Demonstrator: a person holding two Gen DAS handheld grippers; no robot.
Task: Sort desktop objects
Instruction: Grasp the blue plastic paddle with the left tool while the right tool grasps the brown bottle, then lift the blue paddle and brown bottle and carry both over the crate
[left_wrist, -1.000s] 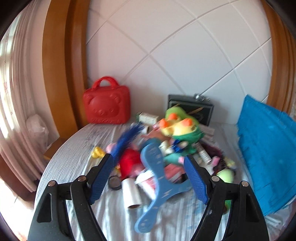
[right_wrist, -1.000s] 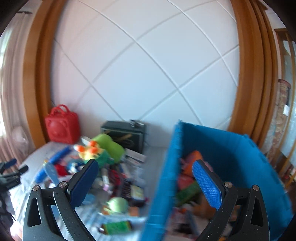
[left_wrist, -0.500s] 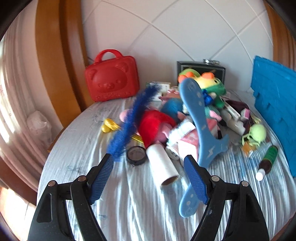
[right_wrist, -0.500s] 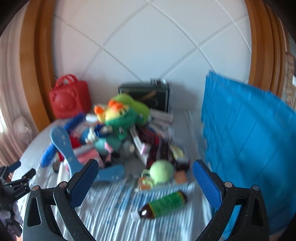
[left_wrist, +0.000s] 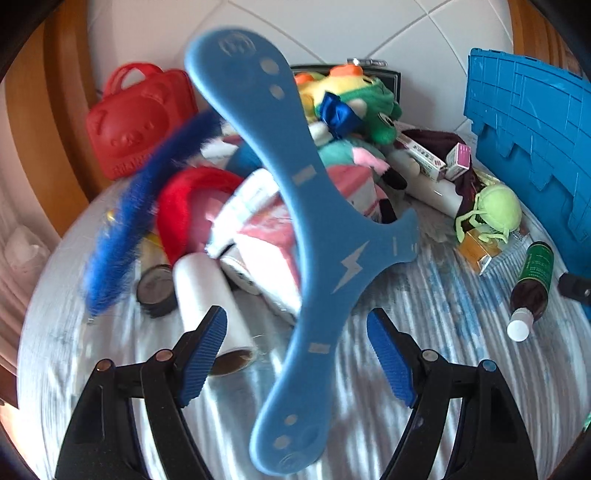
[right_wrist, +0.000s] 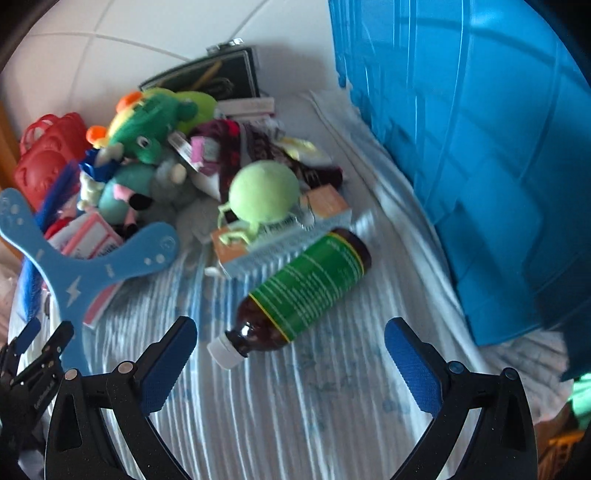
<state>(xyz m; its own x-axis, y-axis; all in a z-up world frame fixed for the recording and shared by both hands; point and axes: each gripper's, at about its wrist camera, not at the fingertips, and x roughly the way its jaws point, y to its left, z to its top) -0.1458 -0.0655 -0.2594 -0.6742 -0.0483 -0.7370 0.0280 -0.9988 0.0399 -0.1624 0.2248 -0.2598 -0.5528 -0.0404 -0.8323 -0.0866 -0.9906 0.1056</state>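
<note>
Both claws have dropped: left claw (left_wrist: 295, 350) closing around boomerang (left_wrist: 295, 206), right claw (right_wrist: 291, 354) apart.

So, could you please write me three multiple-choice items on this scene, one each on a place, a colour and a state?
1. Where does the blue crate stand relative to the bottle?
A. to its left
B. to its right
C. on top of it

2. What colour is the bottle's label?
A. green
B. red
C. white

3. How is the bottle positioned?
A. upright
B. lying on its side
C. inside the crate

B, the crate fills the right side. A, green wraps the brown body. B, it lies flat on the cloth.
</note>
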